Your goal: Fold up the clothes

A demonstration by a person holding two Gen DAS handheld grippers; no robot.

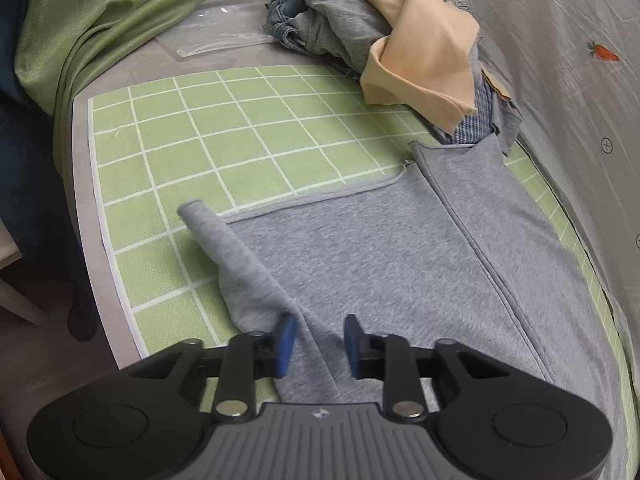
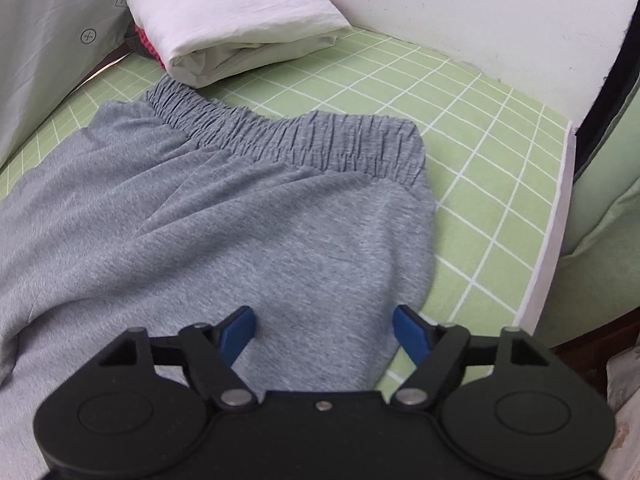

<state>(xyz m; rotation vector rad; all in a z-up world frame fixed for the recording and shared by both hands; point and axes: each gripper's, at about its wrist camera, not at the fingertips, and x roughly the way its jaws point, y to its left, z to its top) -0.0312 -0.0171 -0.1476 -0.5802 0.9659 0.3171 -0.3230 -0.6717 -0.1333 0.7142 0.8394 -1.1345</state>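
Grey sweatpants [image 1: 380, 256] lie spread on a green grid mat [image 1: 224, 136]. In the left wrist view the legs run away from me, and one folded edge [image 1: 224, 248] juts out to the left. My left gripper [image 1: 320, 340] hovers open over the near part of the leg, nothing between its blue pads. In the right wrist view the elastic waistband [image 2: 304, 136] lies across the mat [image 2: 492, 184], with the seat of the pants [image 2: 240, 232] below it. My right gripper [image 2: 324, 334] is open just above the near grey fabric.
A heap of unfolded clothes [image 1: 384, 40], grey, denim and peach, sits at the mat's far end. Green fabric [image 1: 112, 12] drapes at the far left. A folded white cloth [image 2: 240, 20] rests on a red item beyond the waistband. The table edge [image 2: 552, 232] drops off at right.
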